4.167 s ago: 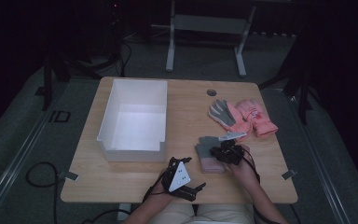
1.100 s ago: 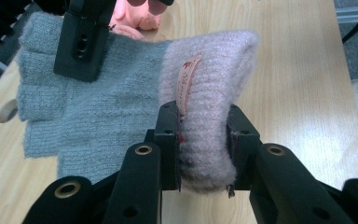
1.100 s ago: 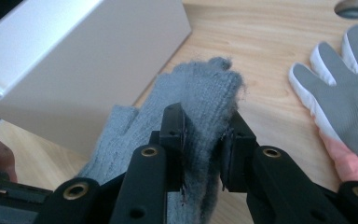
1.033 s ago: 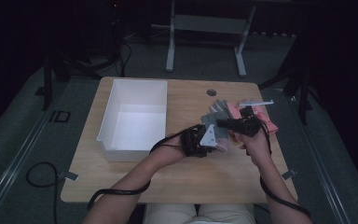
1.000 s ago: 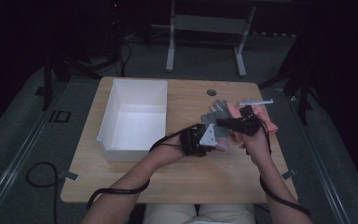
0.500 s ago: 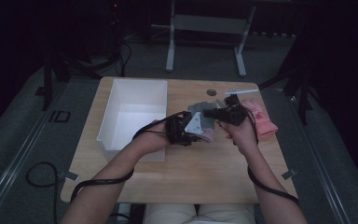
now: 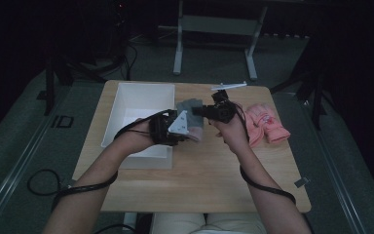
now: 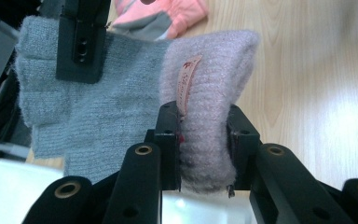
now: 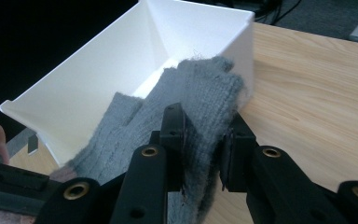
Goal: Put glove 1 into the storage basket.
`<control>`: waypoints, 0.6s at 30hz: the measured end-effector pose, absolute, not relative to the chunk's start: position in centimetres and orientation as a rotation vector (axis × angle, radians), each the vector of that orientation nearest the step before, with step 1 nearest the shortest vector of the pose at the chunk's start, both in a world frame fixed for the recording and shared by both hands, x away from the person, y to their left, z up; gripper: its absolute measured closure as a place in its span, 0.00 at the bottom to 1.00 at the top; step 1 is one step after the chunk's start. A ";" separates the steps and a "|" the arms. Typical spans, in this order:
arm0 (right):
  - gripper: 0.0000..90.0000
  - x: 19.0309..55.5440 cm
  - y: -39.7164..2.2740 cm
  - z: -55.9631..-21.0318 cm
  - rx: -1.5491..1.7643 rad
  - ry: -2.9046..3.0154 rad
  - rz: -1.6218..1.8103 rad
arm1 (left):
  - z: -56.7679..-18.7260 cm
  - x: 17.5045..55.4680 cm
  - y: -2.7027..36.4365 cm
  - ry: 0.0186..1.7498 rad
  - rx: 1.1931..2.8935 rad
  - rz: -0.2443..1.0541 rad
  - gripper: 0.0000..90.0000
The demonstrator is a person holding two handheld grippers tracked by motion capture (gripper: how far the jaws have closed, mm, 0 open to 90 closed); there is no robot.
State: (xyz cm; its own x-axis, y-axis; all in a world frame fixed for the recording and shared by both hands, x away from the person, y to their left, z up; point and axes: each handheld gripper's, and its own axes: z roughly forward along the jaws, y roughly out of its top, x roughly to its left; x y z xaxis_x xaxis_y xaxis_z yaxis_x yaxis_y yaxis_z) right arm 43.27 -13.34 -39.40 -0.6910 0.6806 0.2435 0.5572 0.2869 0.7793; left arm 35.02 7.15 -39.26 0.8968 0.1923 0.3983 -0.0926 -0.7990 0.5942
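Note:
A grey knit glove (image 7: 190, 106) with a lilac-pink cuff (image 8: 209, 74) hangs above the table, stretched between both grippers, beside the white bin (image 7: 126, 105). My left gripper (image 8: 203, 135) is shut on the cuff, which bears a small pink label. In the right gripper view my right gripper (image 9: 205, 133) is shut on the glove's grey finger end (image 9: 200, 84), and the fingers reach over the bin's near corner (image 9: 242, 32). In the high view the left gripper (image 7: 189, 130) and right gripper (image 7: 198, 112) face each other, close together.
A pair of pink gloves (image 7: 265, 124) lies on the wooden table (image 7: 209, 175) at the right; its edge shows in the left gripper view as pink fabric (image 8: 168, 14). The bin's inside (image 9: 98, 60) is white and bare. A metal stand (image 7: 214, 24) is behind the table.
Both hands have moved left and risen with the glove held between them, away from the pink gloves and up to the bin's right side. The grips look unchanged.

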 end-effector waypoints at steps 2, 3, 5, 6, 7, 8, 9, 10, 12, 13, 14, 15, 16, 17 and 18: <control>0.83 43.5 -11.8 -39.3 1.154 2.427 1.378 | -39.2 35.1 8.2 0.085 2.428 0.588 0.79; 0.83 43.6 -11.3 -39.3 1.146 2.432 1.380 | -39.2 35.2 9.1 0.101 2.431 0.589 0.79; 0.83 43.8 -10.2 -39.2 1.141 2.446 1.390 | -39.3 35.3 9.8 0.104 2.443 0.588 0.79; 0.83 43.8 -10.2 -39.2 1.141 2.446 1.390 | -39.3 35.3 10.2 0.105 2.456 0.596 0.79; 0.83 43.9 -9.0 -39.2 1.125 2.452 1.396 | -39.4 35.4 11.3 0.109 2.468 0.598 0.79; 0.83 43.9 -8.3 -39.2 1.122 2.459 1.396 | -39.5 35.4 11.9 0.121 2.464 0.594 0.79; 0.83 44.0 -7.7 -39.3 1.117 2.458 1.396 | -39.6 35.4 12.3 0.120 2.464 0.592 0.79; 0.83 44.0 -7.7 -39.3 1.117 2.458 1.396 | -39.6 35.4 12.3 0.120 2.464 0.592 0.79; 0.83 43.9 -6.5 -39.5 1.114 2.463 1.407 | -40.0 35.3 13.6 0.124 2.463 0.597 0.79; 0.83 43.8 -6.2 -39.6 1.113 2.464 1.415 | -40.2 35.2 14.1 0.128 2.466 0.601 0.79; 0.83 43.9 -5.6 -39.8 1.114 2.472 1.419 | -40.5 35.1 14.5 0.135 2.473 0.599 0.79; 0.83 43.9 -5.1 -40.0 1.115 2.482 1.417 | -40.7 35.1 15.0 0.143 2.480 0.600 0.79; 0.83 43.9 -4.4 -40.2 1.111 2.493 1.409 | -40.9 35.0 15.4 0.147 2.489 0.599 0.79; 0.83 43.9 -3.8 -40.4 1.104 2.503 1.399 | -41.1 35.0 15.8 0.156 2.494 0.597 0.79; 0.83 44.0 -3.2 -40.6 1.101 2.509 1.396 | -41.3 35.0 16.2 0.163 2.504 0.601 0.79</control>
State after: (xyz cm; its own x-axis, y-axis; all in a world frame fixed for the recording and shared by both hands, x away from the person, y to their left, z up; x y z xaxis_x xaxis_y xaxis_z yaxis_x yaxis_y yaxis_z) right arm 43.97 -3.20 -40.56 -0.7419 0.6136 0.2705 0.5534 0.3323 0.7638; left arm 35.04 16.20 -41.29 0.8926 0.2368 0.3838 -0.0110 -0.8393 0.5435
